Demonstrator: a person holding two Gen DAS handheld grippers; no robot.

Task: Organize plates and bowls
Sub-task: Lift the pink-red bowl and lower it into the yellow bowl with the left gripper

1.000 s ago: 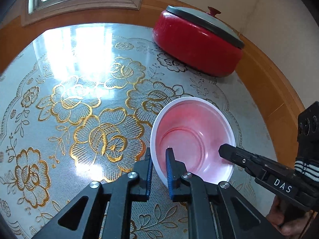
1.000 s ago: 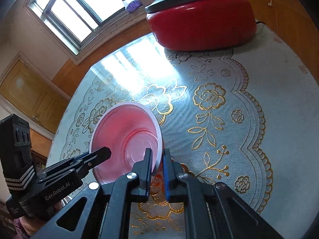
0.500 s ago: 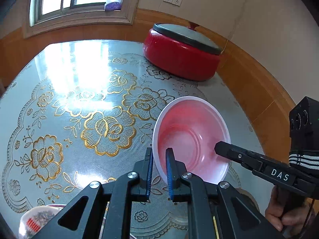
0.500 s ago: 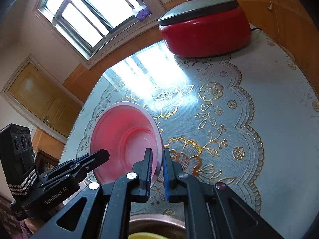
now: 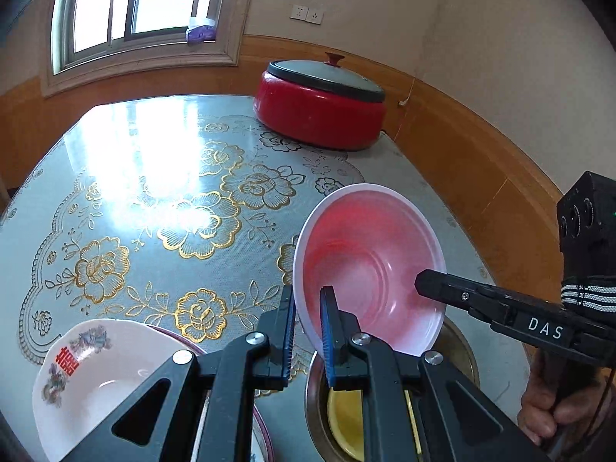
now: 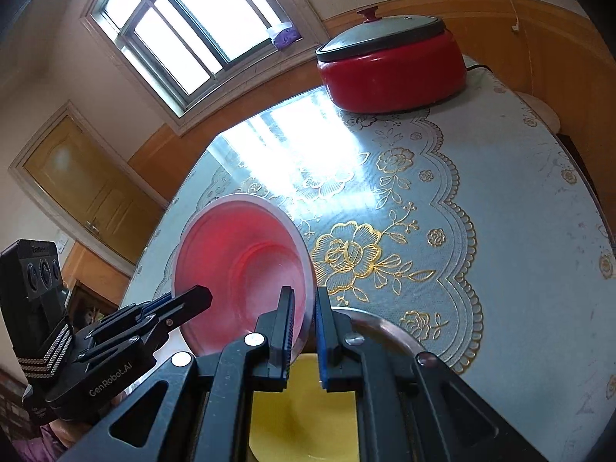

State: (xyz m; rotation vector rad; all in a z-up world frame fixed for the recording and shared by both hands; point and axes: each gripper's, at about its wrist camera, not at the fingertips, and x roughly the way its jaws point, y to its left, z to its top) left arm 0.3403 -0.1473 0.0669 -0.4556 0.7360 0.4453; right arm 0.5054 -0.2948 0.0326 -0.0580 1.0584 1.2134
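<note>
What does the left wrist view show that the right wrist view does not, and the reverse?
Only the left wrist view shows the white bowl with red characters at lower left, and the wall sockets. Only the right wrist view shows the wooden door and the cooker's black cord. Both show the pink bowl, pinched at opposite rims by the left claw and right claw, above a metal basin holding a yellow dish, plus the red cooker, floral table cover and window.

One pink bowl, one white bowl, one yellow bowl, one metal dish, one red cooker.
</note>
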